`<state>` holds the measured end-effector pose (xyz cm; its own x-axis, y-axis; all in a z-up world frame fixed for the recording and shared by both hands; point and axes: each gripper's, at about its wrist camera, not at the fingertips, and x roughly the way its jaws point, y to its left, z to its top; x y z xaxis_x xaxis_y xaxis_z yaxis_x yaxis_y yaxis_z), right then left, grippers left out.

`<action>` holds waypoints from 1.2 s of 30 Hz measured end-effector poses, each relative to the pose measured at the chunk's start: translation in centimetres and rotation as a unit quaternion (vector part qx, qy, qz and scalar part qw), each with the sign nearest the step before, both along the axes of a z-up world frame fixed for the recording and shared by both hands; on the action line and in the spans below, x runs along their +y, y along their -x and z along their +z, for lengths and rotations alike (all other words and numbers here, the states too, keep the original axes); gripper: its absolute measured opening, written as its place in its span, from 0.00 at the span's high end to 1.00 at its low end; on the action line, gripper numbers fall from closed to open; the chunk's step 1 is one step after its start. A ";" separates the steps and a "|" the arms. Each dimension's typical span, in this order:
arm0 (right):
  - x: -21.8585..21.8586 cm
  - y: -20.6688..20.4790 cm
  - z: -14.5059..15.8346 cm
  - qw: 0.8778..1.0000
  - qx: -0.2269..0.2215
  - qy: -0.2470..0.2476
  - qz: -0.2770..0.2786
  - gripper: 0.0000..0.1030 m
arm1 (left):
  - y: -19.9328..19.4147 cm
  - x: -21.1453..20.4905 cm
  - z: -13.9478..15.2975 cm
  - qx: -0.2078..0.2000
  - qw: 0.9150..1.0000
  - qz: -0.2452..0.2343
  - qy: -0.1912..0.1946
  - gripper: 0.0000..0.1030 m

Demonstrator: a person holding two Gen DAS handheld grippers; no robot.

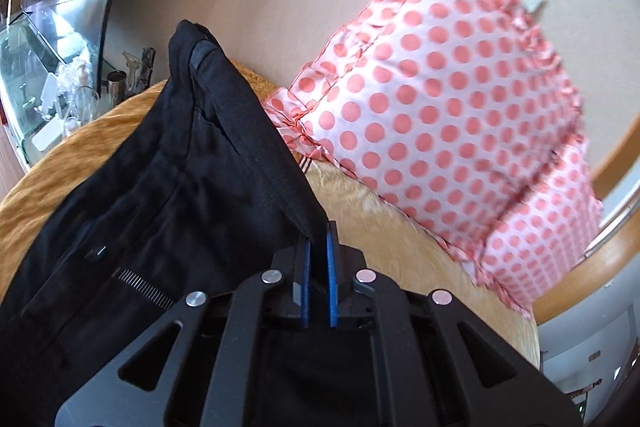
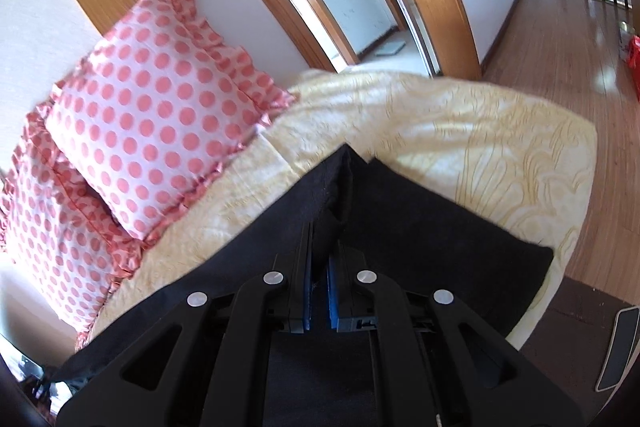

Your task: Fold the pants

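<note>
Both grippers pinch the black pants: the left gripper [image 1: 319, 231] clamps a waistband corner at lower centre of its view, the pants [image 1: 168, 187] hanging away to the lower left with the zipper [image 1: 142, 287] showing. The right gripper [image 2: 324, 247] clamps a cloth edge, the pants [image 2: 420, 227] running up and right over the yellow bed [image 2: 460, 115]. Their long axis probably runs between the grippers, neither nearer, beside the dotted pillows [image 2: 156, 119].
</note>
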<state>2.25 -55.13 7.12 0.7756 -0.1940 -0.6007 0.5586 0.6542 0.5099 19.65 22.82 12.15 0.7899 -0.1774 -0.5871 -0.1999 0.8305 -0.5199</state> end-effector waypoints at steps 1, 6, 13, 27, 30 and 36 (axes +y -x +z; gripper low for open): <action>-0.1 0.3 0.2 1.000 -0.004 0.001 -0.001 0.94 | 2.4 0.0 0.3 -0.010 1.000 0.000 -0.005 0.94; -0.3 2.6 0.9 1.000 -0.019 0.004 -0.018 0.94 | 11.2 0.3 -1.9 -0.022 0.999 0.036 -0.024 0.94; -1.6 4.9 -2.2 0.999 0.008 -0.034 -0.039 0.94 | 18.5 0.9 -9.5 0.015 0.995 0.095 0.009 0.93; -2.5 4.5 0.9 0.998 -0.059 -0.034 -0.019 0.94 | 17.4 2.0 -9.2 0.013 0.992 0.120 0.034 0.58; -2.5 5.6 2.5 0.996 -0.081 -0.012 -0.034 0.94 | 17.1 2.0 -9.2 0.017 0.992 0.119 0.031 0.57; -3.7 6.6 -2.4 0.997 -0.003 -0.043 -0.058 0.94 | 16.6 2.3 -9.9 0.031 0.992 0.121 0.029 0.55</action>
